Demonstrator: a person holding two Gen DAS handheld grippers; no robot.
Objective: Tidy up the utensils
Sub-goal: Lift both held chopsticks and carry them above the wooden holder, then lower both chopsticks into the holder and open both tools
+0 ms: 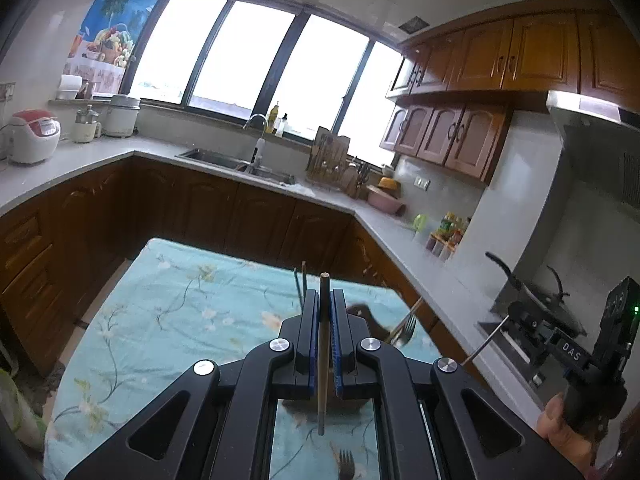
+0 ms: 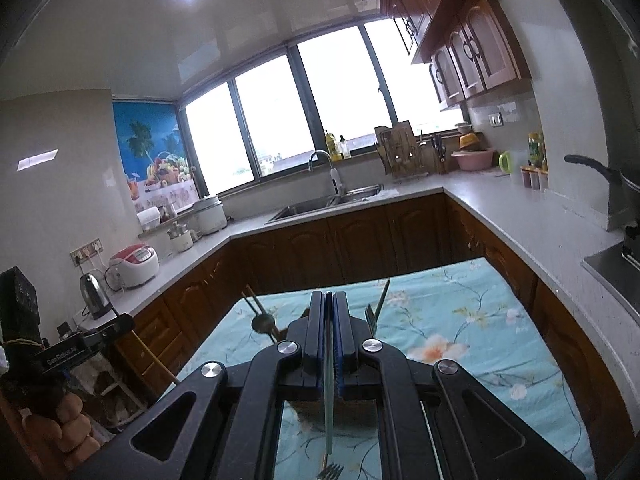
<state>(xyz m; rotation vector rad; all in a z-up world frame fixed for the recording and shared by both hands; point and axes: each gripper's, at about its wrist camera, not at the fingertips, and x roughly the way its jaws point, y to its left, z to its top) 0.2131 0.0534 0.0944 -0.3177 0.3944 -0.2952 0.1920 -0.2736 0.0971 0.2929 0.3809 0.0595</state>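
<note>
My left gripper (image 1: 324, 300) is shut on a wooden chopstick (image 1: 323, 344) that stands upright between the blue pads, above the floral tablecloth (image 1: 180, 312). My right gripper (image 2: 329, 304) is shut on a pale green-handled fork (image 2: 329, 400), tines down near the bottom edge. The right gripper also shows in the left wrist view (image 1: 560, 344), at the far right. A dark holder (image 1: 368, 318) just behind the left jaws has a fork (image 1: 408, 326) and other handles sticking up. In the right wrist view a spoon (image 2: 262, 322) and a fork (image 2: 374, 312) stick up beside the jaws.
Another fork (image 1: 346, 466) lies on the cloth below the left gripper. Brown cabinets and a grey counter (image 2: 520, 216) ring the table, with a sink (image 1: 236, 164), rice cookers (image 1: 34, 134), a kettle (image 2: 94, 294) and a pan (image 1: 532, 292) on the stove.
</note>
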